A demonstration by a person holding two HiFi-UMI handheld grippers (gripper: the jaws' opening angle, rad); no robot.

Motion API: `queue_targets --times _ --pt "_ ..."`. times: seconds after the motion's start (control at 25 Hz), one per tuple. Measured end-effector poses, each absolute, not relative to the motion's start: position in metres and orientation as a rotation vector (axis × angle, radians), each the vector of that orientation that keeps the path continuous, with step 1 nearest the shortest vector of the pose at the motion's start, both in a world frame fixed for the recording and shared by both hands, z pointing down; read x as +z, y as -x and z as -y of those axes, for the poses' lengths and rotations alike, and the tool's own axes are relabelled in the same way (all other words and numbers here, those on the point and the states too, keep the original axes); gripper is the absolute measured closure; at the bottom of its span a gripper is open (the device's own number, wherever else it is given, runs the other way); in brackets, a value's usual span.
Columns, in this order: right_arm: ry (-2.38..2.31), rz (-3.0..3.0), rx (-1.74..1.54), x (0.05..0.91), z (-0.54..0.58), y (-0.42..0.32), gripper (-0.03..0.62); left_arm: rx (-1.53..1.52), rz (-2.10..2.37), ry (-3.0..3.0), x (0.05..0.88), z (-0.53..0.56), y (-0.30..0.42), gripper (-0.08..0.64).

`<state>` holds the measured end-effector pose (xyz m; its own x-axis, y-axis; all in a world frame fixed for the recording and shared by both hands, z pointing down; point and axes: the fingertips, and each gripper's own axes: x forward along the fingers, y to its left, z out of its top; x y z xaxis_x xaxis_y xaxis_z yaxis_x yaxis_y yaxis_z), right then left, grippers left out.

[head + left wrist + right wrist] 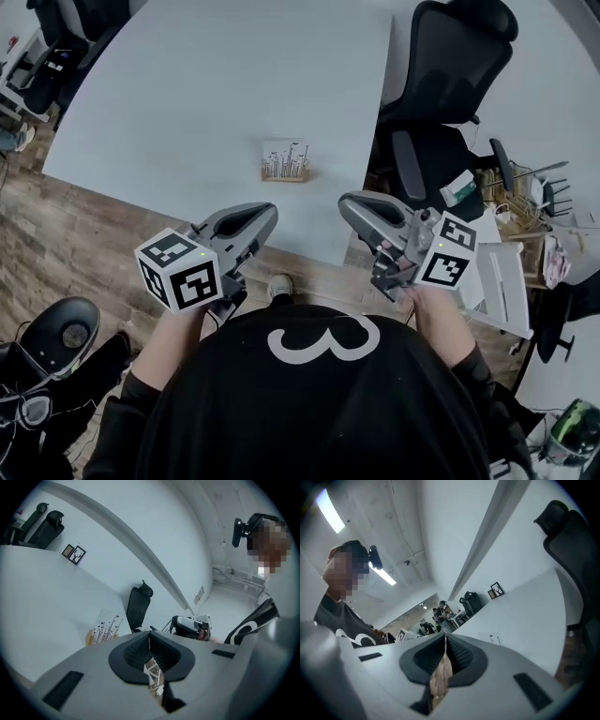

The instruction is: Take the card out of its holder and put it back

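A white card printed with thin black stems stands upright in a small wooden holder (285, 173) near the front edge of the white table (187, 94). The card (286, 155) shows again in the left gripper view as card (106, 626), above and left of the jaws, and faintly in the right gripper view as card (495, 639). My left gripper (263, 215) is held in front of the table edge, short of the holder and to its left, jaws together and empty. My right gripper (350, 204) hovers to the holder's right, also shut on nothing.
A black office chair (442, 89) stands at the table's right side, with a cluttered white rack (506, 272) beyond it. Another chair's base (58, 330) sits on the wooden floor (56, 234) at lower left. The person's dark shirt (309, 403) fills the bottom.
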<state>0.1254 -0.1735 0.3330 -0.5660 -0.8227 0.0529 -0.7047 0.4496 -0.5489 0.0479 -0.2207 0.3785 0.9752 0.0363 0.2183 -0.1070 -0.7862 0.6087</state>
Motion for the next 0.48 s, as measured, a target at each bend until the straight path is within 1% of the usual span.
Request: queue_targets --times 0.4,0.44,0.48 --pt "1.358 -2.602 -0.81 0.37 0.197 -0.151 0.577 0.306 0.112 -2.442 0.385 0.238 -0.055 0.546" --pt "1.363 -2.624 -0.809 0.374 0.2 -0.154 0.567 0.305 0.127 -2.435 0.385 0.239 -0.055 0.546" --pt "1.367 -2.647 -0.808 0.378 0.204 -0.157 0.536 0.304 0.144 -2.427 0.385 0.24 -0.056 0.546"
